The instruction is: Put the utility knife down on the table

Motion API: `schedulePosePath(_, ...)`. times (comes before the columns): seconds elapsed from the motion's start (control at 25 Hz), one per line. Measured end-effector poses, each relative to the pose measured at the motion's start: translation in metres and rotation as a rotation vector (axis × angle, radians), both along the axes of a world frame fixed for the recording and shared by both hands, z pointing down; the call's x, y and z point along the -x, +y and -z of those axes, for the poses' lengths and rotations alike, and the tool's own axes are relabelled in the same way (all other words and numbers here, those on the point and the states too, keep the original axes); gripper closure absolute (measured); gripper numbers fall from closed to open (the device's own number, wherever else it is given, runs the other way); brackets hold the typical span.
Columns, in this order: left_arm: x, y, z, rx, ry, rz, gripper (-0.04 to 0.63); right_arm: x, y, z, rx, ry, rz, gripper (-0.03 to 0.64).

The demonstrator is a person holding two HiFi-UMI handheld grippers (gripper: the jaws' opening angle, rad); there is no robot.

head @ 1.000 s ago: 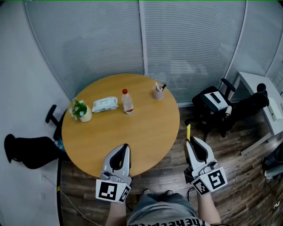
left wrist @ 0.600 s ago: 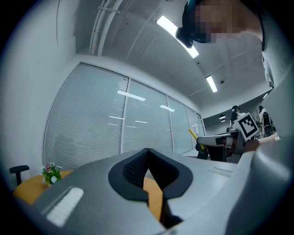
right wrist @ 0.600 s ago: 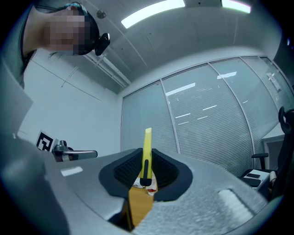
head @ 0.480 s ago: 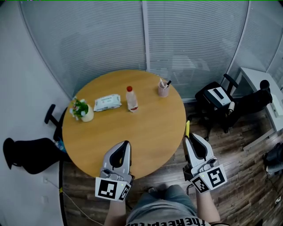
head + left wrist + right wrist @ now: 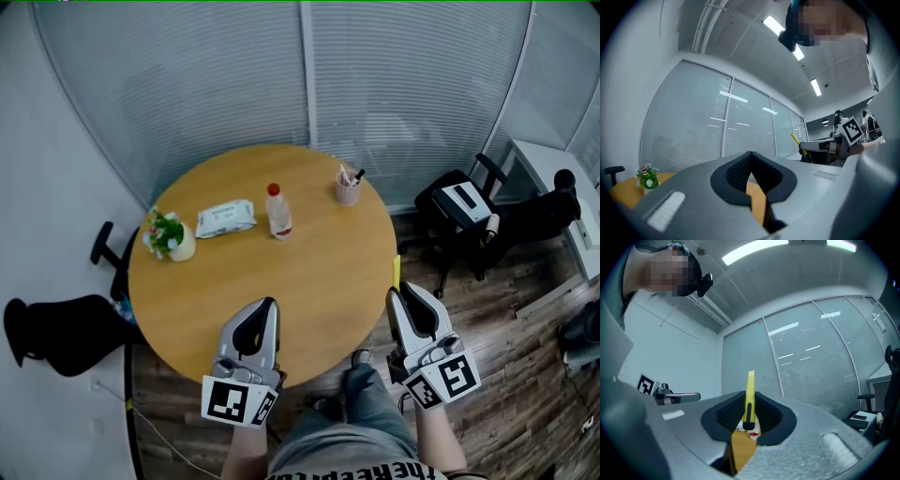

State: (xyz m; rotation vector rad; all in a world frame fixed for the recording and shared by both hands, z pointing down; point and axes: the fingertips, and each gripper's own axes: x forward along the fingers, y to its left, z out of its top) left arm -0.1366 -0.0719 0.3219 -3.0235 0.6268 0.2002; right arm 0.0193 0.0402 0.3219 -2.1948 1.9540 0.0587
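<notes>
A yellow utility knife (image 5: 750,397) with a black slider stands upright between the jaws of my right gripper (image 5: 749,416), which is shut on it. In the head view its yellow tip (image 5: 397,272) sticks out beyond the right gripper (image 5: 411,305), just off the right edge of the round wooden table (image 5: 309,281). My left gripper (image 5: 260,314) hovers over the table's near edge, shut with nothing in it. Seen from the left gripper view, its jaws (image 5: 751,161) meet at the tip.
On the table's far half stand a small potted plant (image 5: 171,234), a wipes pack (image 5: 225,217), a red-capped bottle (image 5: 277,212) and a pen cup (image 5: 348,187). Black office chairs (image 5: 469,211) stand to the right, another chair (image 5: 56,323) to the left. Glass partitions lie behind.
The view has shifted slightly, so the table sits a little closer under both grippers. The person's leg has stepped forward. Both grippers keep their hold and pose.
</notes>
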Motion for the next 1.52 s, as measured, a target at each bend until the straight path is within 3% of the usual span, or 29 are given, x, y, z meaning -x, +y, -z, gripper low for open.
schedulePosePath(1.52,-0.127,-0.084,0.006,-0.001,0.021,0.273,0.581,-0.144,-0.138,0.000,0.030,0.001,0.309,0.554)
